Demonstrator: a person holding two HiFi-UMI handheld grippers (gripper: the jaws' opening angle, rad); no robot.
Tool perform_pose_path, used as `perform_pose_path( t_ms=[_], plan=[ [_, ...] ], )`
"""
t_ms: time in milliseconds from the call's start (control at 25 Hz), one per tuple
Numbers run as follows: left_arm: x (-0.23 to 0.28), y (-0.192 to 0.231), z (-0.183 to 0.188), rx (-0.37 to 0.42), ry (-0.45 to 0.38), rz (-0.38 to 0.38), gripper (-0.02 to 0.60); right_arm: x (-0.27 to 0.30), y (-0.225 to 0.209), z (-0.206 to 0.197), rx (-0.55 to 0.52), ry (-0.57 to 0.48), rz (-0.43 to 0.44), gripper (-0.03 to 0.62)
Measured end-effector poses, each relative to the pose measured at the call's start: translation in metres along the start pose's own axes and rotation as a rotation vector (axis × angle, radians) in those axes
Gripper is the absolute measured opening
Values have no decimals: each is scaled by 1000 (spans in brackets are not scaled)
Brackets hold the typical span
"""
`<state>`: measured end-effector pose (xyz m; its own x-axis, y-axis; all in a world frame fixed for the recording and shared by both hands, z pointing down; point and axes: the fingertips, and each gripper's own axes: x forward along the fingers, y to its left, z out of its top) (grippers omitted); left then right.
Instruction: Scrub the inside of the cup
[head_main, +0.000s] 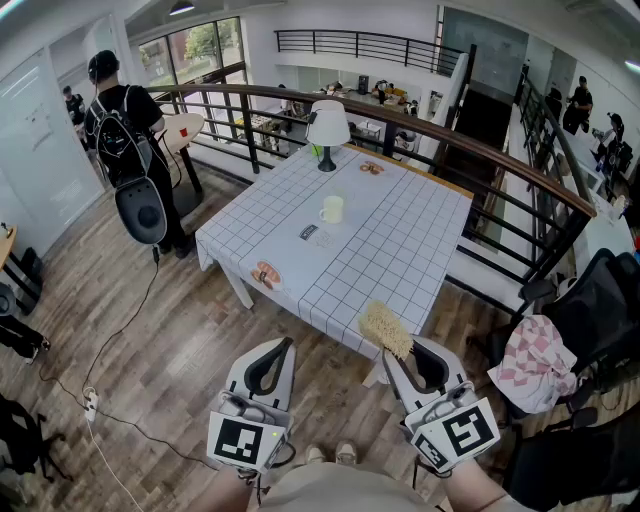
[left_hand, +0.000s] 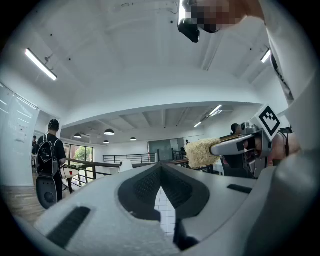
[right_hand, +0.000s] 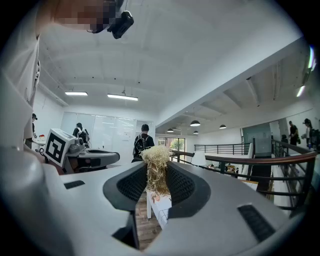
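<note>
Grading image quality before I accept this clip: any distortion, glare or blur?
Head view: sharp, evenly lit, railing bowed by the lens. Left gripper view: heavy fisheye, black corners, ceiling light blown out. Right gripper view: same vignette, brush crisp.

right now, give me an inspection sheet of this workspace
surface: table under a white grid cloth, mostly bare
job's things: cup upright mid-table, not yet reached; brush held, away from the cup
clutter: lamp, dish of food, dark card
grippers: left gripper shut, empty; right gripper shut on the brush, bristle head past the jaws
cables: floor cable trailing at left
surroundings: railing behind the table, person with backpack at left, checked cloth at right
</note>
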<state>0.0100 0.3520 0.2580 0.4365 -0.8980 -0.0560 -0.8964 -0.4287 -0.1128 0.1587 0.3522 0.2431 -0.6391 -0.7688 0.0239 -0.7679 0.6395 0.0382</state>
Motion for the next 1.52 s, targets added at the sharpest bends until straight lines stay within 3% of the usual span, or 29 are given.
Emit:
perform_pose_path(
  t_ms=[400,640,880,1520],
  plan=[
    [8,-1,2,-30,23,-2,12,8,-4,-2,24,7,17,109],
    [15,-2,0,13,2,-2,12,8,-19,-4,48,-4,-9,112],
    [25,-7,-4,-20,18,-5,12,10,-31,-6,50,-9,3,114],
    [48,-17,-17,-20,49,41,12,12,-70,-19,63,-15,33,114]
  ],
)
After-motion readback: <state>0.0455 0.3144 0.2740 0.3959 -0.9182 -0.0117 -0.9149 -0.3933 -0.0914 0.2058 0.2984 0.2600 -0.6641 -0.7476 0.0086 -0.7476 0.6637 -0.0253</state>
